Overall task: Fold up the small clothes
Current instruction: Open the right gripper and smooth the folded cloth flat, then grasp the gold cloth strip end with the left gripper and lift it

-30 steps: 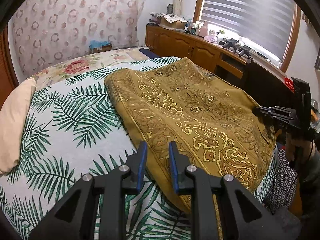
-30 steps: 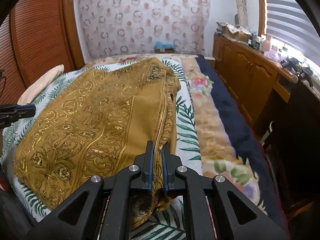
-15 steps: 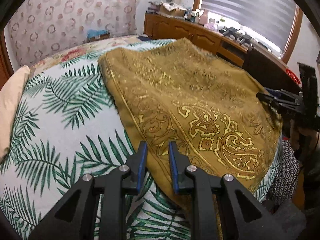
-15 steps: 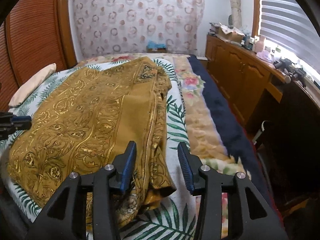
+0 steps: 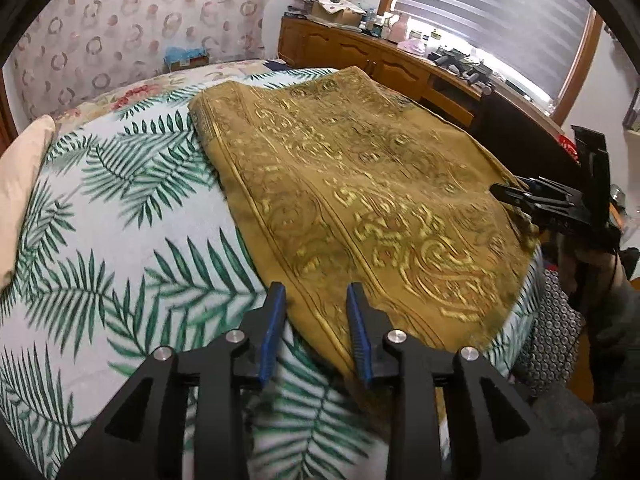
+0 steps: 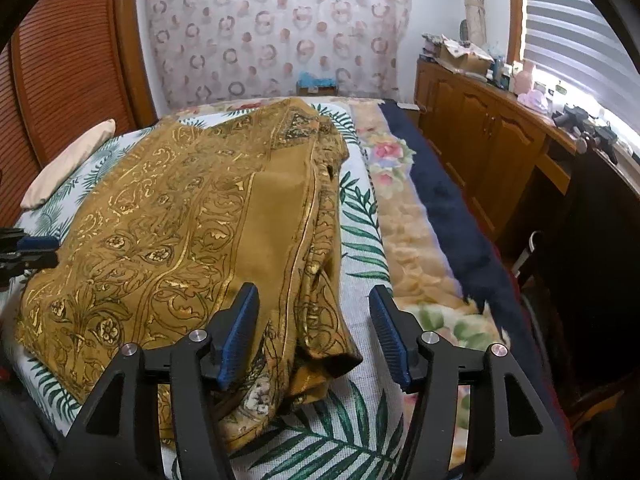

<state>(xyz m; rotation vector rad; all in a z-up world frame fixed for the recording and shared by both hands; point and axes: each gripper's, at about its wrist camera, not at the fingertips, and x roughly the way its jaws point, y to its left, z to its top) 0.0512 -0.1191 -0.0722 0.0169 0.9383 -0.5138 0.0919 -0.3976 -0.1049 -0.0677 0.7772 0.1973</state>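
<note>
On the bed, over its palm-leaf cover, the gold-patterned garment lies folded, its thick stacked edge towards 5 o'clock in the right wrist view. The right gripper, clamped on that edge a second ago, has just been opening and now stands wide with nothing pinched. The left gripper has parted too, straddling the cloth's near corner without gripping. This fold looks released; another may follow.

You are facing a bed under a palm-leaf cover, with a ring-patterned curtain across the far wall. To your right, wooden cabinets run beneath a bright window with striped blinds; a slatted wooden door stands left.
</note>
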